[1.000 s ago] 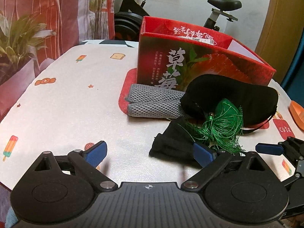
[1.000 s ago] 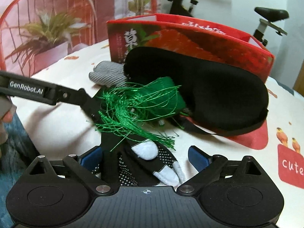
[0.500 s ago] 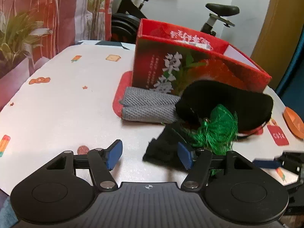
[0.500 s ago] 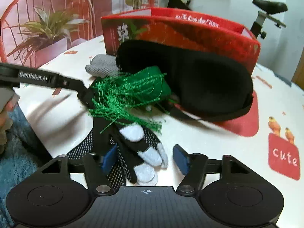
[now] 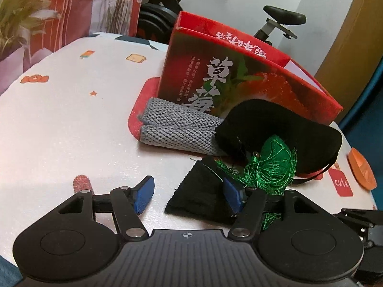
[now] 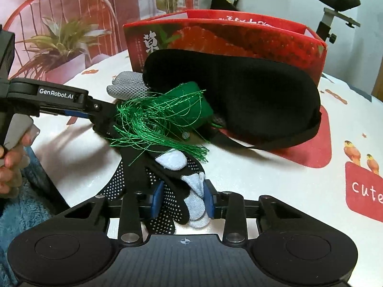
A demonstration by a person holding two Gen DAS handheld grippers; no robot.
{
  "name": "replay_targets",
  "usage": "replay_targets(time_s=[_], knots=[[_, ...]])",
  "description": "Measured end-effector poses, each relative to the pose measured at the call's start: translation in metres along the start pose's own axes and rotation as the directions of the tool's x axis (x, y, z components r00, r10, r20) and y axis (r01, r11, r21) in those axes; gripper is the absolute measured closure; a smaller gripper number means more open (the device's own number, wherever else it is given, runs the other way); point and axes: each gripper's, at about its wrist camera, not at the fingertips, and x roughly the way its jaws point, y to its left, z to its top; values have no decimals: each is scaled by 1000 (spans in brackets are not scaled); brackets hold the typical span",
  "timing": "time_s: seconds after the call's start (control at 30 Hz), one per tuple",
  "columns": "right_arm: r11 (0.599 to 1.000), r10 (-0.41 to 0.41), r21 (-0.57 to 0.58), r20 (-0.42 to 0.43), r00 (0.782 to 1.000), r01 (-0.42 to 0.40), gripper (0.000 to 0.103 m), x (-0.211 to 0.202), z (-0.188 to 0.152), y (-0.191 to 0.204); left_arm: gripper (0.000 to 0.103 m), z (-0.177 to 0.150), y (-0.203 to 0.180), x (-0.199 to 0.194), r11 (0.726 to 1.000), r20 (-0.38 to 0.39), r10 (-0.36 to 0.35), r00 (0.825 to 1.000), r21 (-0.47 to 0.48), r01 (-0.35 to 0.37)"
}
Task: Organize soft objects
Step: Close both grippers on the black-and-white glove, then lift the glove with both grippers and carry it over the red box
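A black dotted glove point(image 6: 165, 186) with pale blue fingertips lies at the table's near edge; it also shows in the left wrist view point(image 5: 203, 191). My right gripper point(image 6: 182, 201) is shut on the glove's fingers. A green tasselled pouch point(image 6: 182, 112) lies on the glove, against a black sleep mask point(image 6: 234, 98). A folded grey cloth point(image 5: 177, 129) lies beside a red strawberry box point(image 5: 239, 83). My left gripper point(image 5: 186, 191) is open, its right finger over the glove's cuff beside the green pouch point(image 5: 270, 165).
The white patterned tablecloth point(image 5: 71, 110) covers the table. An orange dish point(image 5: 361, 167) sits at the far right edge. A potted plant point(image 6: 59, 45), a red chair and an exercise bike point(image 6: 335, 7) stand behind the table.
My right gripper has closed on the glove's fingers. My left gripper has narrowed somewhat and moved in toward the glove's cuff.
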Motion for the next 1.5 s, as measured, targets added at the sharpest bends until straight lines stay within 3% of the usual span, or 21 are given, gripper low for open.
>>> replay_targets(time_s=[0.2, 0.7, 0.9, 0.93, 1.07, 1.13, 1.33, 1.5], knots=[[1000, 1, 1, 4, 1000, -1, 71, 1, 0, 0, 37, -6, -4, -2, 1000, -17, -21, 1000, 22, 21], [1000, -3, -8, 5, 1000, 3, 71, 0, 0, 1, 38, -10, 8, -2, 995, -21, -68, 997, -71, 66], [1000, -5, -11, 5, 1000, 5, 71, 0, 0, 2, 59, -12, 6, -2, 997, -10, -65, 998, -48, 64], [1000, -5, -11, 5, 1000, 5, 71, 0, 0, 2, 67, -13, 6, -2, 997, -9, -64, 998, -44, 63], [1000, 1, -5, 8, 1000, -1, 71, 0, 0, 1, 83, -13, 8, -2, 993, -14, -103, 995, -61, 102], [1000, 4, -1, 10, 1000, -4, 72, 0, -1, 0, 85, -13, 8, -3, 992, -6, -114, 993, -53, 113], [999, 37, -15, 17, 999, -37, 91, -2, 0, 8, 86, -12, 5, -10, 995, 26, -94, 995, -40, 95], [996, 65, -68, 33, 997, -62, 92, -7, 1, 23, 86, -8, 3, -28, 997, 93, -75, 993, -21, 78]])
